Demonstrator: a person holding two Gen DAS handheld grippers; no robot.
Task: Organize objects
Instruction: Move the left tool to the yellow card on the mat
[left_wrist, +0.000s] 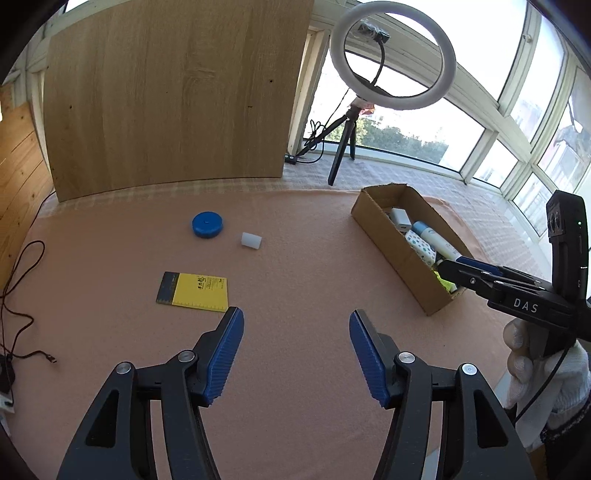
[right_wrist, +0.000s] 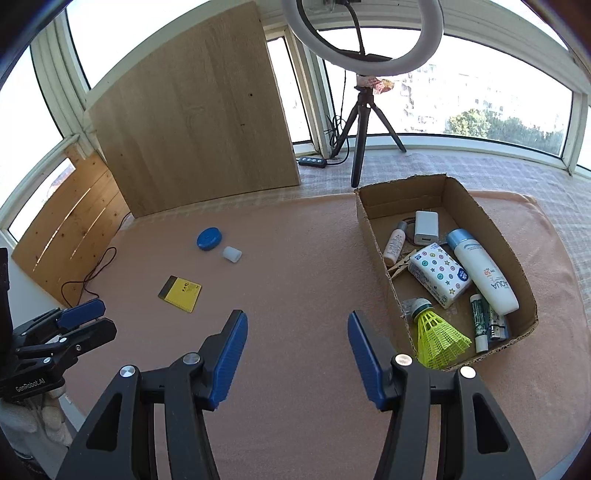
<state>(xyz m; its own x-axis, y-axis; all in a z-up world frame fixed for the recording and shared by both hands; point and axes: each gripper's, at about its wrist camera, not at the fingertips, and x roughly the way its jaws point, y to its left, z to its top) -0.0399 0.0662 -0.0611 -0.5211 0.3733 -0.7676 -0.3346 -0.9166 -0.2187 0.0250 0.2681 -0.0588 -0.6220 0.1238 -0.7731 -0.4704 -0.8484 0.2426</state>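
Currently both jaws seen apart, nothing held: left hand-held gripper (left_wrist: 296, 350), right hand-held gripper (right_wrist: 297, 352). Yellow notepad (left_wrist: 193, 292) lies flat on desk (left_wrist: 295, 258), ahead-left of left one, nearer to it; long axis cannot be told. Blue round case (left_wrist: 208, 224) and white cap (left_wrist: 251, 240) lie farther. Cardboard box (right_wrist: 373, 236) at right holds shuttlecock (right_wrist: 437, 334), bottles, tissue pack, charger.

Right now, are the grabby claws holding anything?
No, nothing is held. The left gripper and the right gripper both have open, empty jaws above the pink felt mat.
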